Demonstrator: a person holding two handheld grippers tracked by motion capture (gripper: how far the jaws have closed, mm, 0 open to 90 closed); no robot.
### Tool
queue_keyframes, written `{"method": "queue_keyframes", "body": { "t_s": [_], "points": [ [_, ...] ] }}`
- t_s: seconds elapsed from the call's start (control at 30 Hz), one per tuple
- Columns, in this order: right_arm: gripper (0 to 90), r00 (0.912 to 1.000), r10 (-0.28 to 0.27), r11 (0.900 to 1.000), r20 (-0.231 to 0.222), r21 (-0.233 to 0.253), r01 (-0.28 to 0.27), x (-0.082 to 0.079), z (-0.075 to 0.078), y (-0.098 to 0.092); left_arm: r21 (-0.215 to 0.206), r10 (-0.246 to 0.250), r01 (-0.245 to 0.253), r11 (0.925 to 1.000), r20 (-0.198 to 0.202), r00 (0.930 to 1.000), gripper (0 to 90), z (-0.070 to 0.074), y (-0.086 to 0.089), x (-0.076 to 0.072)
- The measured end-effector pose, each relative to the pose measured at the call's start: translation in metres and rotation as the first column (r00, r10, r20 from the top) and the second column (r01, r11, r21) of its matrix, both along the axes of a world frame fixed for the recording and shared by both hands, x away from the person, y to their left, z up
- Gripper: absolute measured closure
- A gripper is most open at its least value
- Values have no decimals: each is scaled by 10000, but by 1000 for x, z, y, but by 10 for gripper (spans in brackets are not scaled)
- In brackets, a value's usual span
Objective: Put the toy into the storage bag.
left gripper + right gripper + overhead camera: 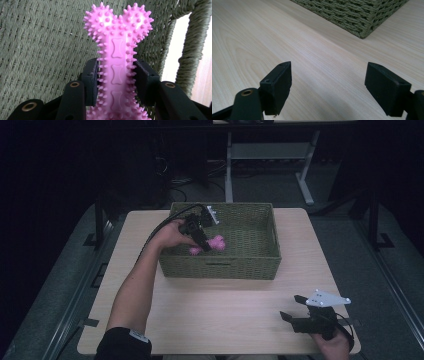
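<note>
- A green woven basket (225, 267) stands on the far half of a light wooden table (215, 310).
- The left gripper (202, 237) reaches inside the basket, near its left wall, with the person's left hand (172, 237) behind it.
- In the left gripper view its two jaws are closed on the shaft of a pink spiky toy (117, 57), one pad on each side, and the toy's double-lobed end points up past the pads.
- From the high view the toy (212, 245) is inside the basket, over its floor; I cannot tell if it touches the floor.
- The right gripper (295, 309) is near the front right corner of the table, well apart from the basket.
- Its jaws stand wide open with nothing between them, and under them is bare wood.
- A corner of the basket (362, 15) is visible beyond these jaws.
</note>
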State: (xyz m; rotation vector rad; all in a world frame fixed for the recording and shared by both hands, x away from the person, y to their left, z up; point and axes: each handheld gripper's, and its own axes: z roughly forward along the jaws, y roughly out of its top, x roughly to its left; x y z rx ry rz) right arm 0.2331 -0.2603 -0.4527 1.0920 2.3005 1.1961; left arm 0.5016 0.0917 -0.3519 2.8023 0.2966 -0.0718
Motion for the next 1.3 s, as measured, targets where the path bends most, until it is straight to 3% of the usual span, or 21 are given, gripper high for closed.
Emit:
{"method": "queue_keyframes", "body": {
  "t_s": [0.23, 0.37, 1.3],
  "points": [
    [212, 10000, -31, 10000, 5, -23, 31, 0, 0, 0, 58, 82, -81, 9999, -79, 9999, 561, -5, -2, 2],
    [212, 10000, -2, 10000, 53, 21, 2, 1, 0, -1, -304, 200, -196, 9993, 132, 9997, 561, 2, -2, 1],
    [212, 10000, -36, 10000, 20, 20, 36, -2, 0, 0, -447, 223, -218, 9988, 89, 9997, 401, 15, -6, -14]
  ]
}}
